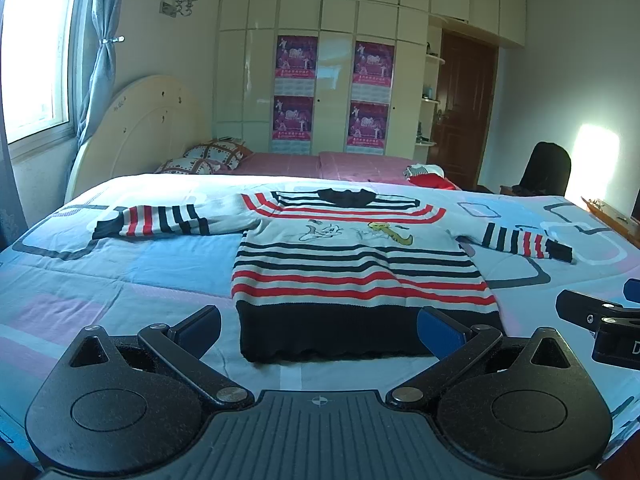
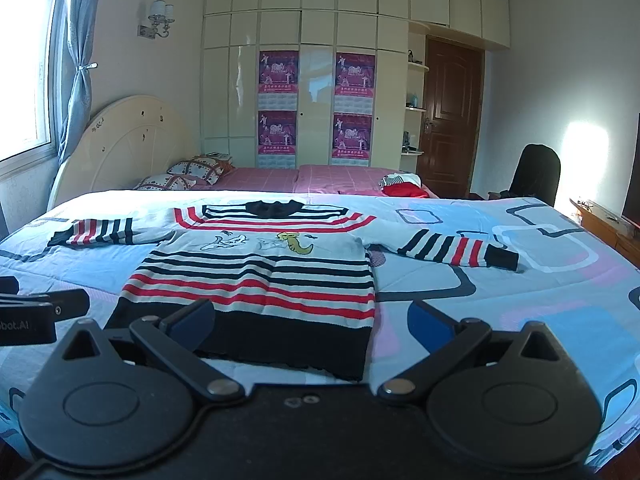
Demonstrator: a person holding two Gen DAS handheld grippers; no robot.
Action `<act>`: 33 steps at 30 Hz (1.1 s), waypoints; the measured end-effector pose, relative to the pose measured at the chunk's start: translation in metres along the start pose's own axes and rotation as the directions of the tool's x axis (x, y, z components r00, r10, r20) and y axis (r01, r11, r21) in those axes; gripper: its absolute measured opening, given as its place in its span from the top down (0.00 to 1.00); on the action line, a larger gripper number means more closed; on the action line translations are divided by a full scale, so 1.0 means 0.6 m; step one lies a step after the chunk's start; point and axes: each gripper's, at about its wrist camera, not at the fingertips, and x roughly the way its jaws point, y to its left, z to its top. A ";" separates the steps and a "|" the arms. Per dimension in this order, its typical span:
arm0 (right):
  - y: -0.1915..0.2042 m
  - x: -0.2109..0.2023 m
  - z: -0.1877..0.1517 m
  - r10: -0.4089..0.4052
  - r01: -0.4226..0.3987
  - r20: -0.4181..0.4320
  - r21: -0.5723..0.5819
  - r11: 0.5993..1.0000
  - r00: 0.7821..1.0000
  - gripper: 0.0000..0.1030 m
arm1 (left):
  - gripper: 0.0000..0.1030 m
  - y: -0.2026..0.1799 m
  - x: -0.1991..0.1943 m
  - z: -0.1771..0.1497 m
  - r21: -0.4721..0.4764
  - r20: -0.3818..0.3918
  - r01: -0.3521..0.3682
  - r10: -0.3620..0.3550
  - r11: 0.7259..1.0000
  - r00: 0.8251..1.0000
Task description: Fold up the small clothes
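A small striped sweater point(image 1: 352, 264) lies flat on the bed point(image 1: 120, 280), its black hem toward the near edge, collar toward the far edge, both sleeves spread out to the sides; the left tool point(image 1: 319, 330) hovers just before the hem, its blue-padded fingers point(image 1: 440, 330) apart and gripping nothing; the right tool point(image 2: 314, 320) sits over the hem's right corner, fingers likewise apart; a red and white garment point(image 2: 402, 184) rests on the pink bedding beyond, near the brown door point(image 2: 448, 120).
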 end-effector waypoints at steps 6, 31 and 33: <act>0.004 0.002 0.001 0.000 0.000 0.000 -0.002 1.000 1.000 0.00 | 0.00 0.003 0.001 0.000 0.000 0.001 0.000 0.000 1.000 1.000; -0.404 0.307 0.050 -0.175 0.157 -0.013 0.515 0.843 0.984 0.57 | 0.00 -0.017 0.308 0.130 -0.138 -0.025 0.109 -0.113 0.984 0.993; -0.455 0.364 0.040 -0.184 0.174 -0.042 0.577 0.798 0.982 0.60 | 0.00 -0.043 0.355 0.137 -0.127 -0.046 0.107 -0.114 0.986 0.992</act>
